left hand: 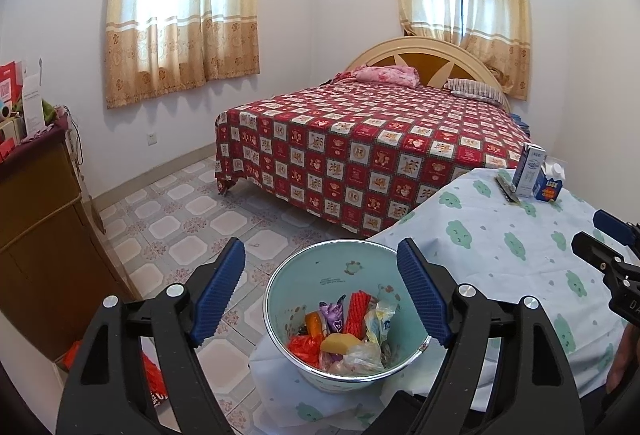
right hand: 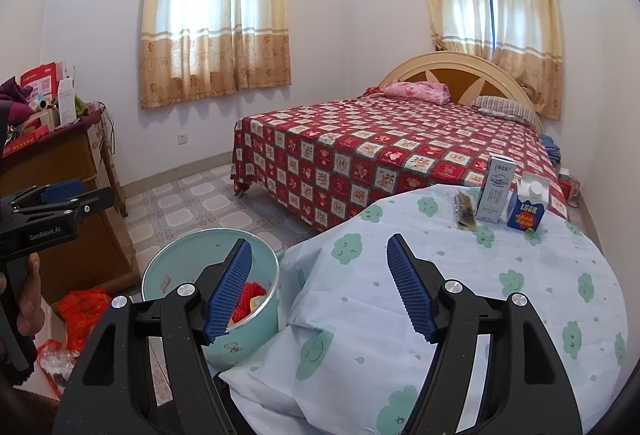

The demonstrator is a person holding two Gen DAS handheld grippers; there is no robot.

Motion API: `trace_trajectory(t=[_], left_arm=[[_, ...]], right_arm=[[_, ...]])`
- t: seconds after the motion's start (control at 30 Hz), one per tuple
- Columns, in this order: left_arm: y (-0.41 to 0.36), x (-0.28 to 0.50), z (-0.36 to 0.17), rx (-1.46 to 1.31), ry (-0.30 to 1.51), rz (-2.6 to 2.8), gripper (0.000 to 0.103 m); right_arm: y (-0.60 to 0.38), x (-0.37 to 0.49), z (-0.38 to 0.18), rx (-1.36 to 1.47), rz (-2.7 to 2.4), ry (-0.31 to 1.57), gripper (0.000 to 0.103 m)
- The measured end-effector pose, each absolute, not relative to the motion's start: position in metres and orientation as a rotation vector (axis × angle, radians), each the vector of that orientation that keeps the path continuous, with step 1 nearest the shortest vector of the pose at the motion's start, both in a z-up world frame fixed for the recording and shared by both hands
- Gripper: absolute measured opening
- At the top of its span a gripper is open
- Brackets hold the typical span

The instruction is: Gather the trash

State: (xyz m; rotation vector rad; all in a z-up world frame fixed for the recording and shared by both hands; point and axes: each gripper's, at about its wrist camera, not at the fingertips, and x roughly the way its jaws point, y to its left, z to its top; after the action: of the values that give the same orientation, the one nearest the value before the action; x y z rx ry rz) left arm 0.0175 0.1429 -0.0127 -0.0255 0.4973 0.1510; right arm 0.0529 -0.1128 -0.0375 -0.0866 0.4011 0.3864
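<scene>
Both my claws gape wide, empty: left claw (left hand: 320, 291) over the bin (left hand: 344, 315), lower centre. Cartons (right hand: 508, 201), upper right on the tabletop (right hand: 480, 295), may topple if nudged sideways.

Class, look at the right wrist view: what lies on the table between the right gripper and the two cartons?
Only bare cloud-print tablecloth lies between the right gripper and the cartons; a dark flat wrapper sits just beside them.

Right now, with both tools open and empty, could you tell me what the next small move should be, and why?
Probably reach the right tool forward toward the dark flat wrapper at the table's far end. It lies beside the white carton and blue carton, the only trash still on the cloth, while the bin already holds wrappers.
</scene>
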Motion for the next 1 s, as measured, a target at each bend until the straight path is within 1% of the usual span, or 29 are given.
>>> trace_trajectory(t=[0.77, 1.0], left_arm=[[0.1426, 0.0148, -0.0124, -0.022, 0.495, 0.151, 0.08], [0.1438, 0.0144, -0.0129, -0.023, 0.498, 0.151, 0.082]], right_arm=[[-0.1096, 0.0477, -0.0354, -0.098, 0.389, 0.397, 0.071], [-0.1066, 0.0469, -0.0352, -0.1, 0.39, 0.399, 0.071]])
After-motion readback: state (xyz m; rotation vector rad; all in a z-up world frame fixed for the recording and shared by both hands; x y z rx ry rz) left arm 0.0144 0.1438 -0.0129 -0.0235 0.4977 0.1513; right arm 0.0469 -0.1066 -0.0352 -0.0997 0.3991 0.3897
